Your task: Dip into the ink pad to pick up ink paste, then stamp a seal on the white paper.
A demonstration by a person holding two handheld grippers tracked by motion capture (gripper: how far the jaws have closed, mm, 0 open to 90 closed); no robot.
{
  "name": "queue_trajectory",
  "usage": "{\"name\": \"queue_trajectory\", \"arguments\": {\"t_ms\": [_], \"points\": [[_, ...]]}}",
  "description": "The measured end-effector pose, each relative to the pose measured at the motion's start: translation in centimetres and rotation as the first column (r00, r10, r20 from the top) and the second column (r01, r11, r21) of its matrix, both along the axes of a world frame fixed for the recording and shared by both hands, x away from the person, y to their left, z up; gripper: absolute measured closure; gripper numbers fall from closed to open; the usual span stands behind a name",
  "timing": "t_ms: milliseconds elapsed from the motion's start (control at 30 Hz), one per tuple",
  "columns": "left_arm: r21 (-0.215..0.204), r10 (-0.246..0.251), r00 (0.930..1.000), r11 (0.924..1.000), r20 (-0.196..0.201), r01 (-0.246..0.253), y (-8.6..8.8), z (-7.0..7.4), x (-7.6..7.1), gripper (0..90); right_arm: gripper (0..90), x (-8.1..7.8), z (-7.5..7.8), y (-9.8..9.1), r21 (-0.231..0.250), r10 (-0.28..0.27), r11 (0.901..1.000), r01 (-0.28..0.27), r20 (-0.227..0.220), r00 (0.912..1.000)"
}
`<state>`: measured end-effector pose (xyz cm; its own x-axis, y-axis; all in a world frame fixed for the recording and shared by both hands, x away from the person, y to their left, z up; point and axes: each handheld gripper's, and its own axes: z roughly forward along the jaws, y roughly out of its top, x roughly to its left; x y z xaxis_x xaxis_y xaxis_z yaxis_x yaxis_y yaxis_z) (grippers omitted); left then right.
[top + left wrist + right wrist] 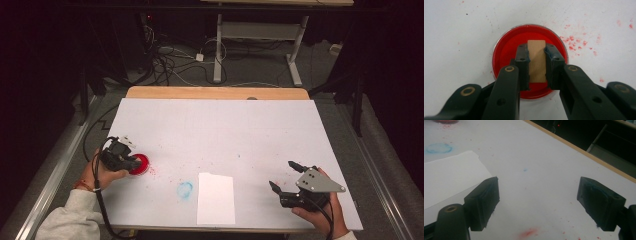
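Note:
A round red dish (142, 164) (506, 50) of red paint sits at the left of the white-covered table (225, 125). My left gripper (131, 159) (536, 50) hangs right over it, shut on a small tan wooden block (537, 62) that stands upright between the pads above the red surface. Whether the block touches the paint I cannot tell. A white sheet of paper (216, 198) (449, 177) lies at the front middle. My right gripper (282, 174) (537, 192) rests low at the front right, open, with bare table between its jaws.
A blue ring stain (184, 189) (439, 148) marks the cover just left of the paper. Red specks (576, 42) are scattered beside the dish, and a red smear (529, 233) lies near the right gripper. A wooden table edge (215, 93) runs along the back.

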<state>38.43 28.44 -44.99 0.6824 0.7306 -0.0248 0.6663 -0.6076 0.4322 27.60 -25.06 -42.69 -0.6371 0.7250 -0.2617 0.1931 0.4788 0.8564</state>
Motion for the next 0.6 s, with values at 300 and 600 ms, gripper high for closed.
{"name": "queue_trajectory", "arguments": {"t_ms": [300,600], "points": [[-0.013,0.008,0.9999,0.9999,0.007,-0.007,0.13,-0.04,-0.13,73.9,18.6,0.03,-0.14,-0.15,-0.004,-0.008,1.0,0.008,-0.006,1.0],[-0.007,0.013,0.9995,0.9999,0.029,-0.013,0.05,0.14,-0.42,73.9,18.6,0.12,-0.08,-0.04,-0.004,-0.005,1.0,0.005,-0.004,1.0]]}}
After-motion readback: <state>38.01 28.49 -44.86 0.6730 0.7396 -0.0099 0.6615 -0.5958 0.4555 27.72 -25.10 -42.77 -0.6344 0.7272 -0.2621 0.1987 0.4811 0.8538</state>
